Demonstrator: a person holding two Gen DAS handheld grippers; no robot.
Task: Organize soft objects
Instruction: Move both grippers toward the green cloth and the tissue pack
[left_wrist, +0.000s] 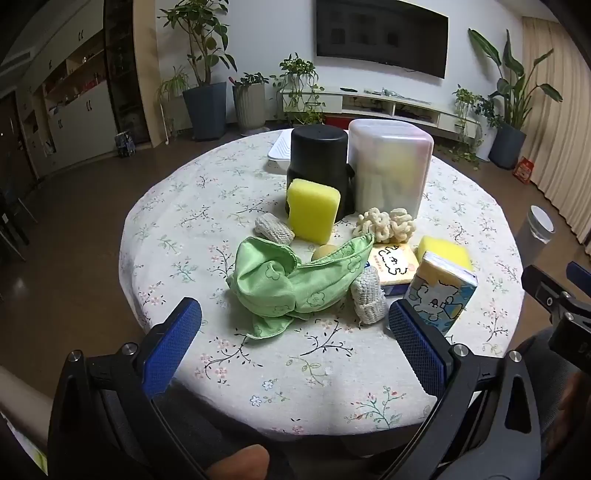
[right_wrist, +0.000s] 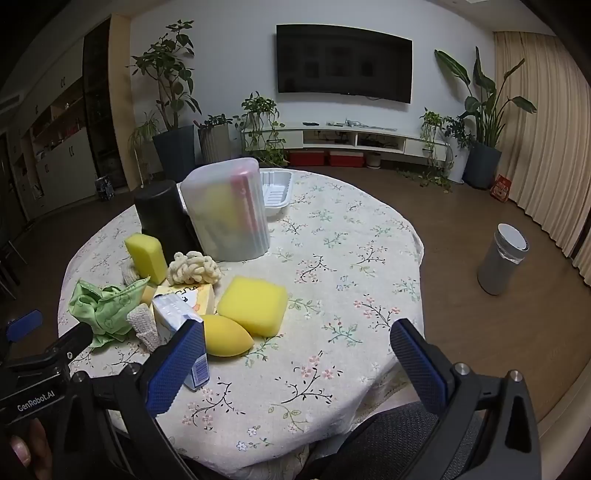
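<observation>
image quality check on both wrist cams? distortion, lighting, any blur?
Left wrist view: strong fisheye bending, dark vignette corners, dim indoor light; green cloth sharp, flat yellow sponge slightly smeared. Right wrist view: same curvature, curtains bowed; TV shows faint reflections; table evenly lit, soft shadows.

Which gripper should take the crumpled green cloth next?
Left, I'd say. The open left gripper points straight at the crumpled green cloth, with only bare tablecloth between. The open right gripper faces off to the cloth's side, with the tissue pack in between.
</observation>
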